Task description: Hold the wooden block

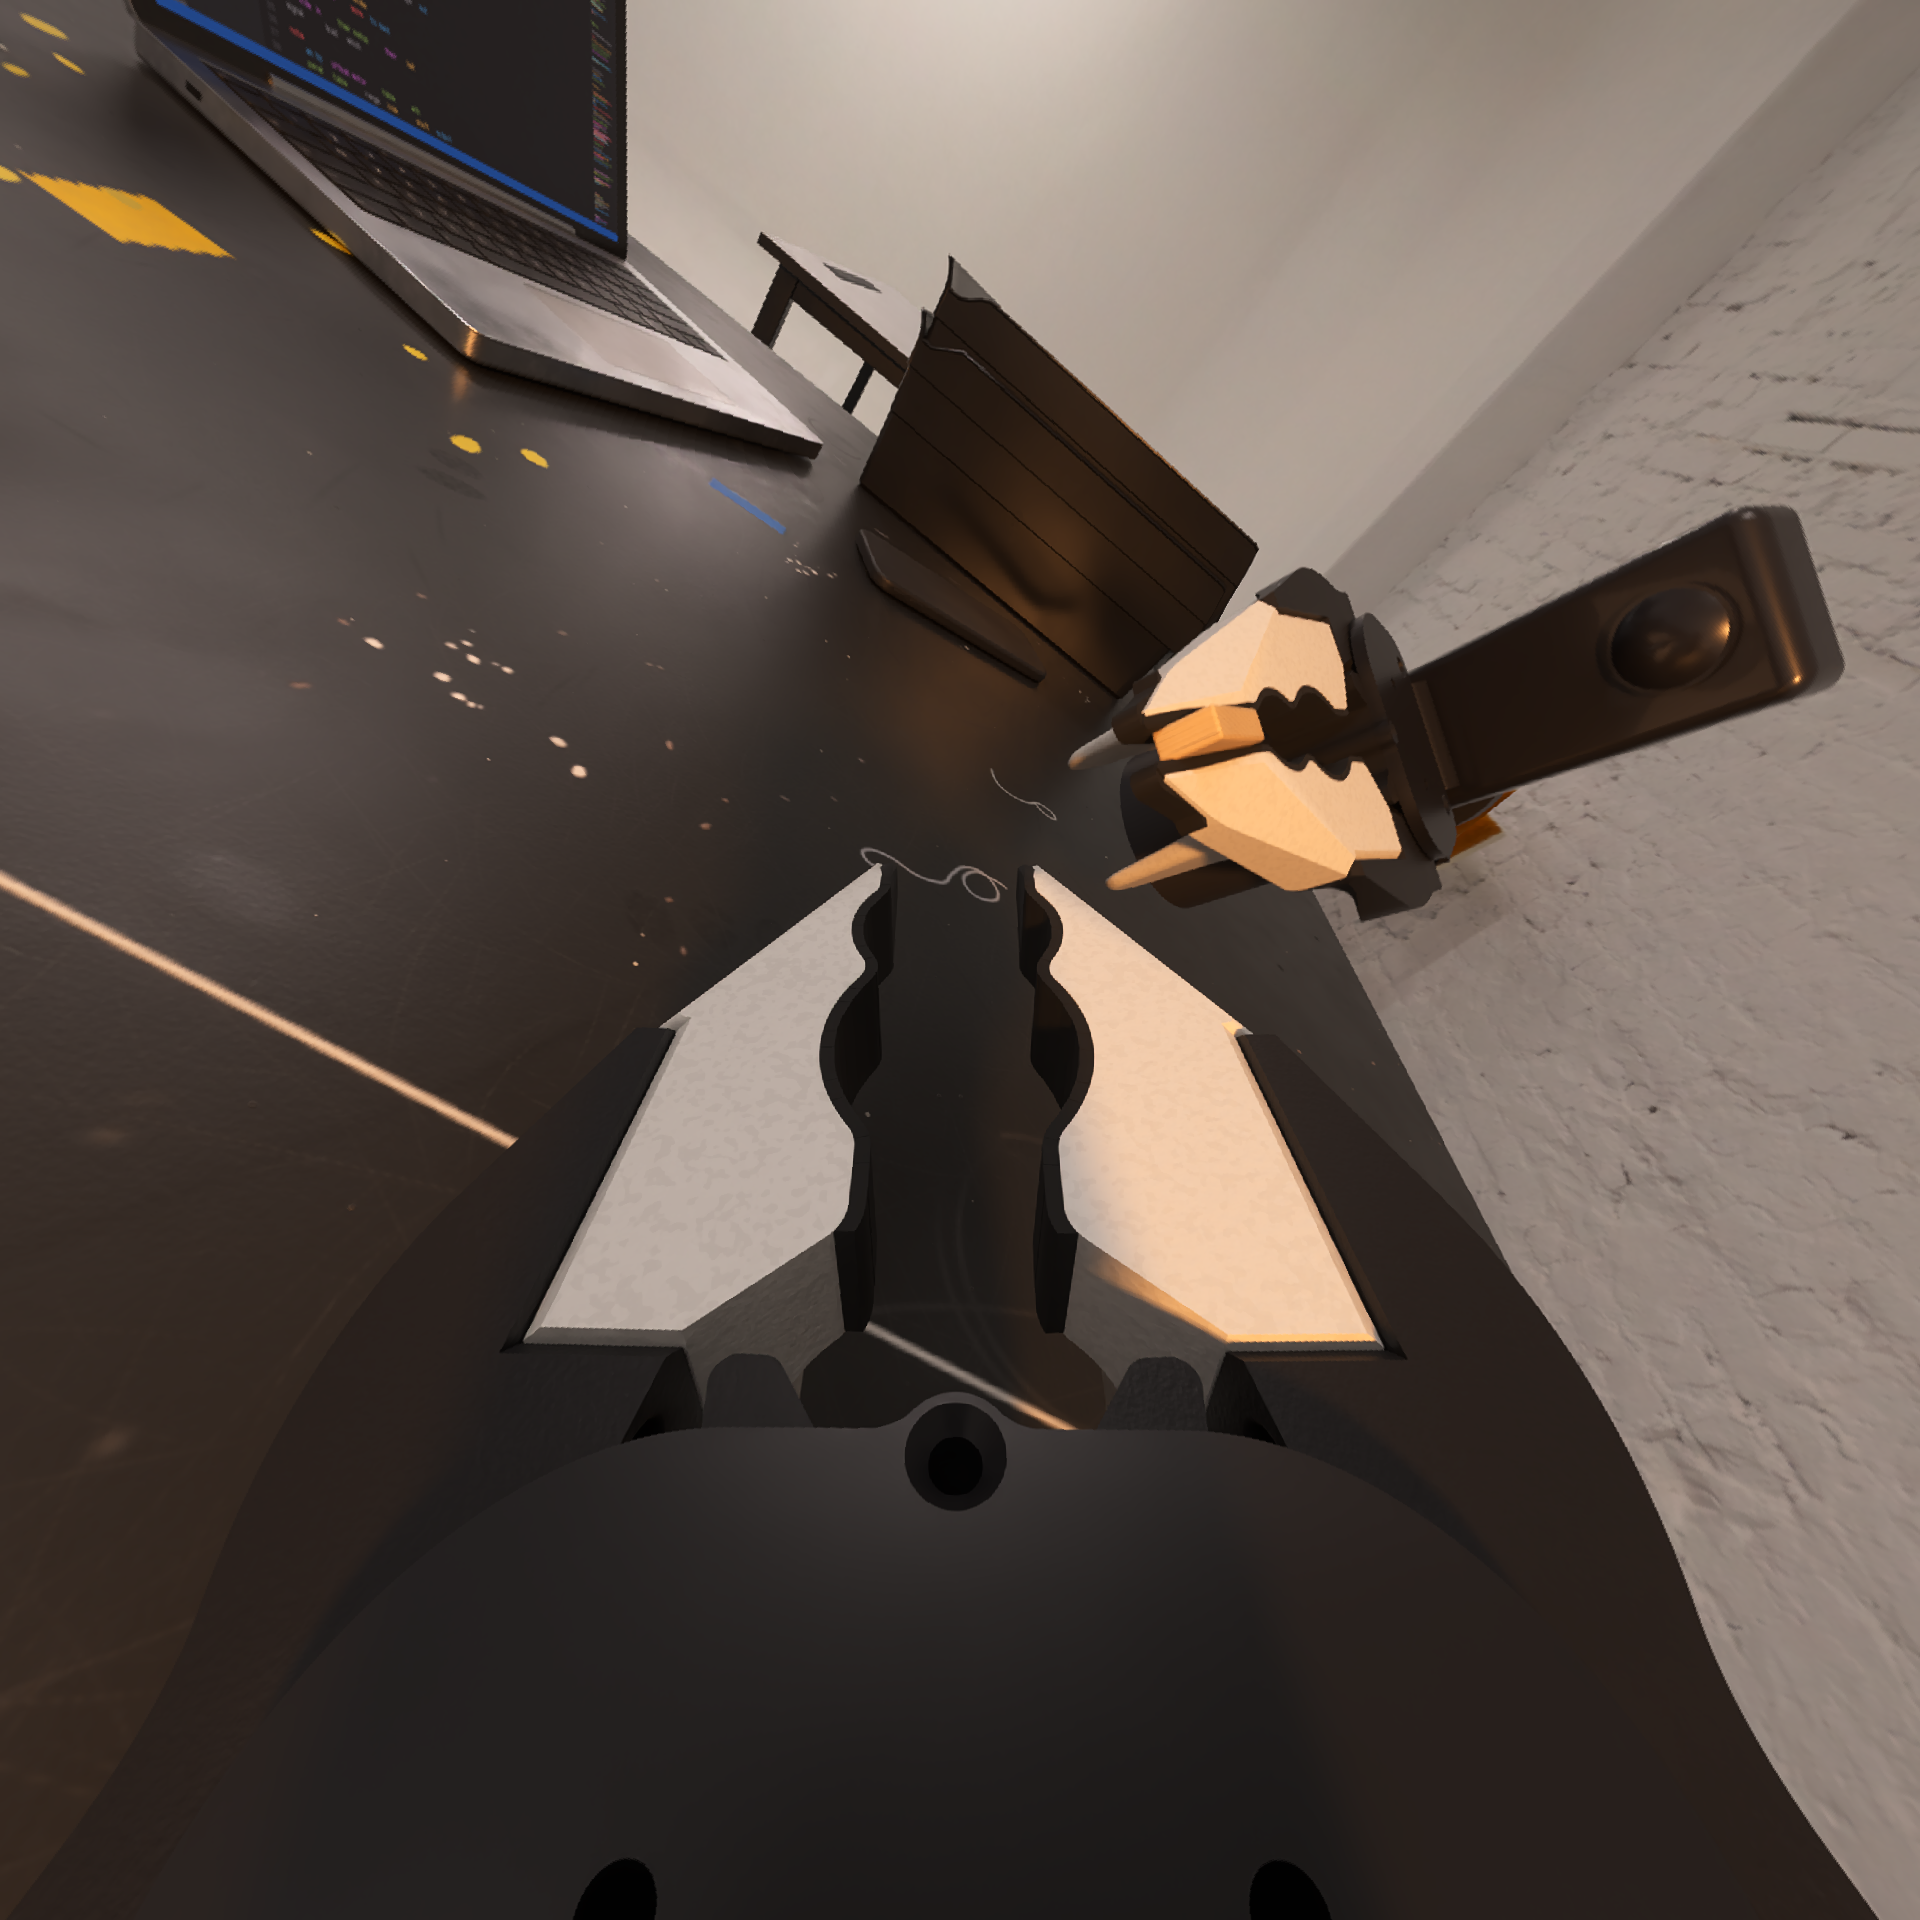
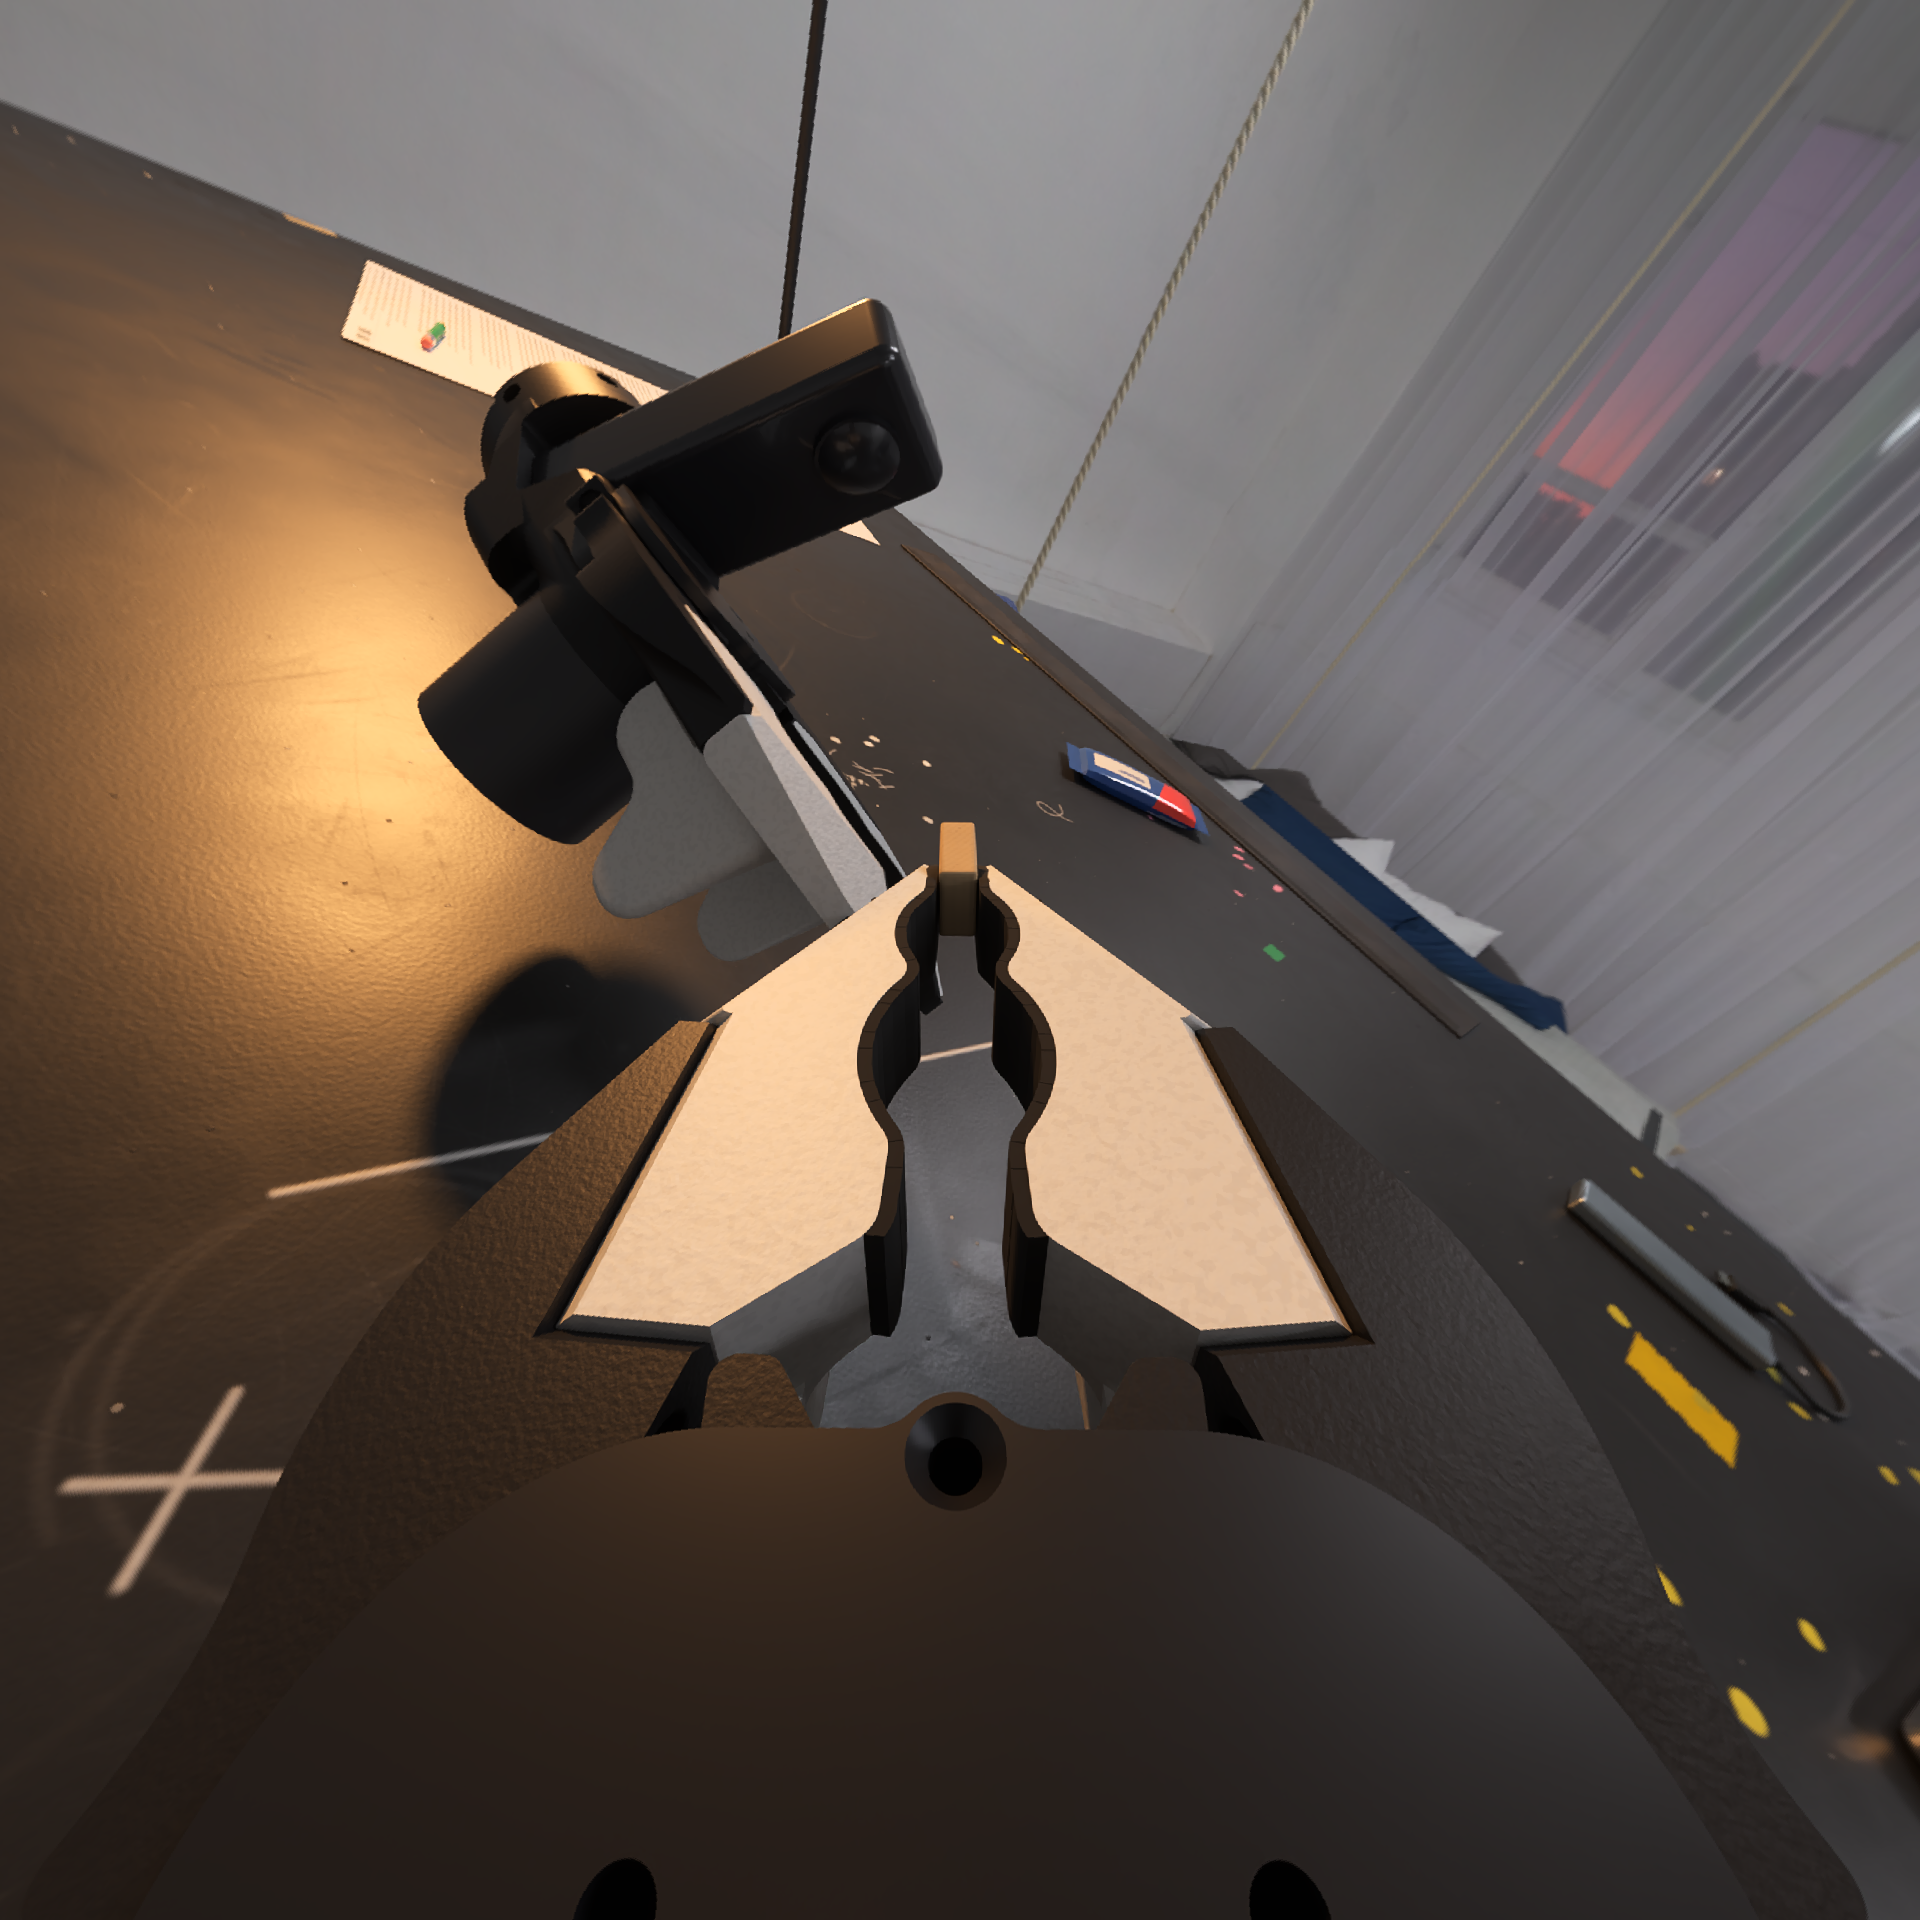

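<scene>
1. My right gripper (image 2: 956, 894) has its jaws clamped on the wooden block (image 2: 957, 878), which sits at the very tips and pokes out past them
2. My left gripper (image 1: 956, 883) hangs over the dark worktop (image 1: 312, 727), jaws apart, nothing between them
3. Farther off, a laptop (image 1: 499, 208) rests on the worktop

Matte black gripper (image 1: 951, 883) bodies — pale, wavy-edged jaws.

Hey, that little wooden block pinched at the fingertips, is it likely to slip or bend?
The wooden block looks rigid, so bending seems unlikely. The right hand-held gripper holds it only at the fingertips, so it might pivot or slip. It looks light.
</scene>
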